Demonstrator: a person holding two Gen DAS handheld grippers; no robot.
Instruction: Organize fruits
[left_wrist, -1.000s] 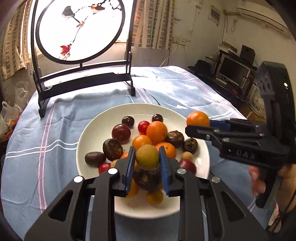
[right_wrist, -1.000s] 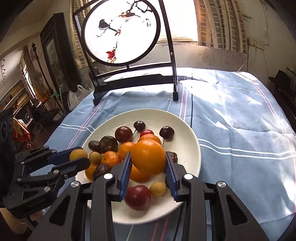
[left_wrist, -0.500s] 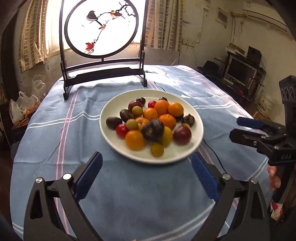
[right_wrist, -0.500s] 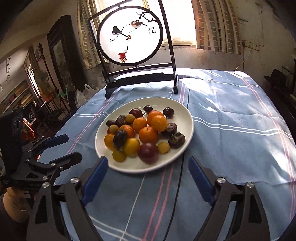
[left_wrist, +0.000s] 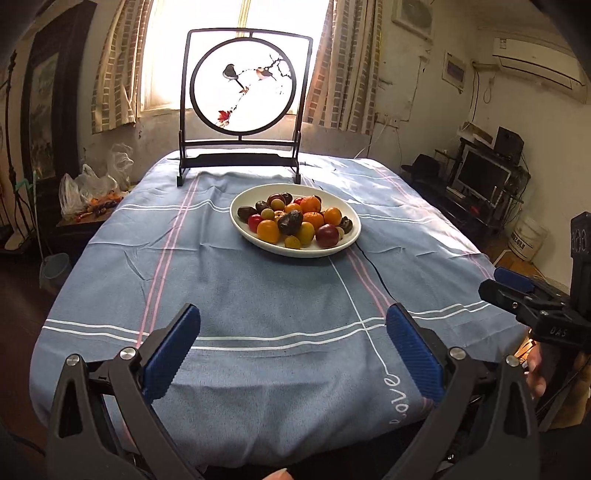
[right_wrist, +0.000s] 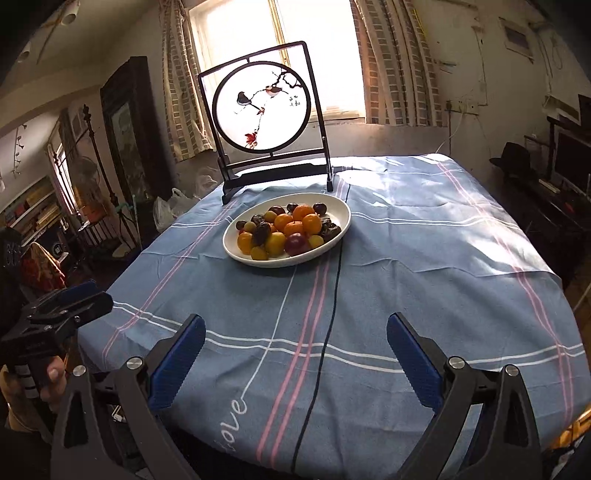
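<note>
A blue striped cloth (left_wrist: 258, 295) covers the worktop (right_wrist: 424, 258); fruit plate (left_wrist: 295, 251) before a bird screen (left_wrist: 243, 96). Left tool (left_wrist: 293, 332) and right tool (right_wrist: 295, 339) both gape, holding nothing.

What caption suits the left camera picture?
Open left tool hovers empty, facing a white plate of fruit.

Both grippers: black frames, ribbed blue pads (left_wrist: 173, 350), silver screws (right_wrist: 453, 362); bare-skinned hand (right_wrist: 51, 380).

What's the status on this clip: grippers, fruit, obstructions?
Left gripper open, empty. Right gripper open, empty. Fruits piled on white plate, mid-table. Black cable runs across the tablecloth toward the plate.
</note>
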